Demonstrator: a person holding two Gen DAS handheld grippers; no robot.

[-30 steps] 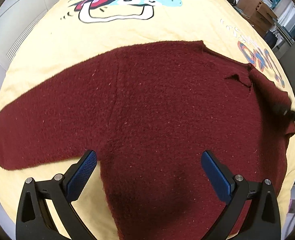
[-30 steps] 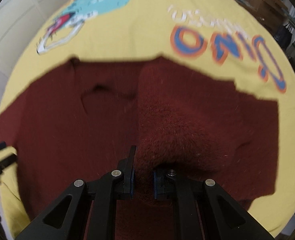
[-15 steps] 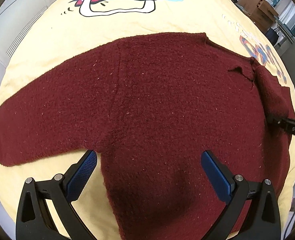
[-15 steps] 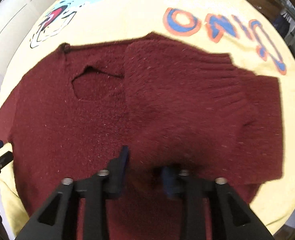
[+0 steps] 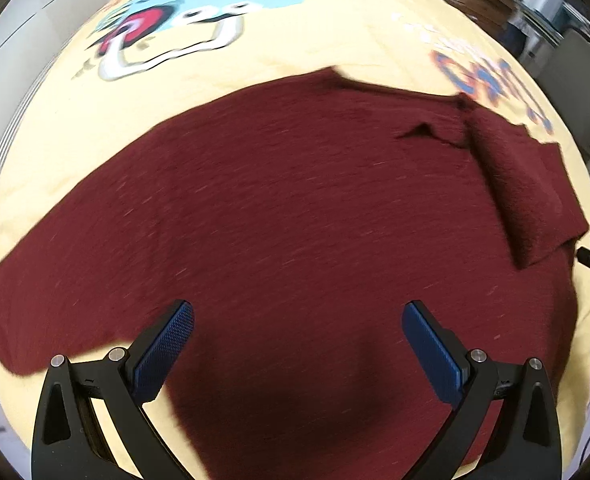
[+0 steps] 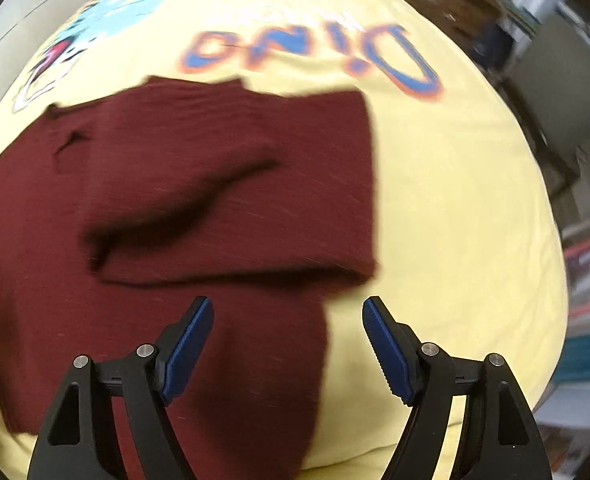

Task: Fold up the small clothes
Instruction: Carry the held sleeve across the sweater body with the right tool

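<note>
Released a moment ago, the maroon sweater (image 6: 175,208) lies flat on the yellow dinosaur sheet (image 6: 455,200), its sleeve (image 6: 223,184) folded across; my right gripper (image 6: 287,340) has just spread, empty, and my left gripper (image 5: 295,344) hovers spread.

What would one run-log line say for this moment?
sweater: one sleeve folded over body | right gripper: just opened, empty | left gripper: open, empty
</note>
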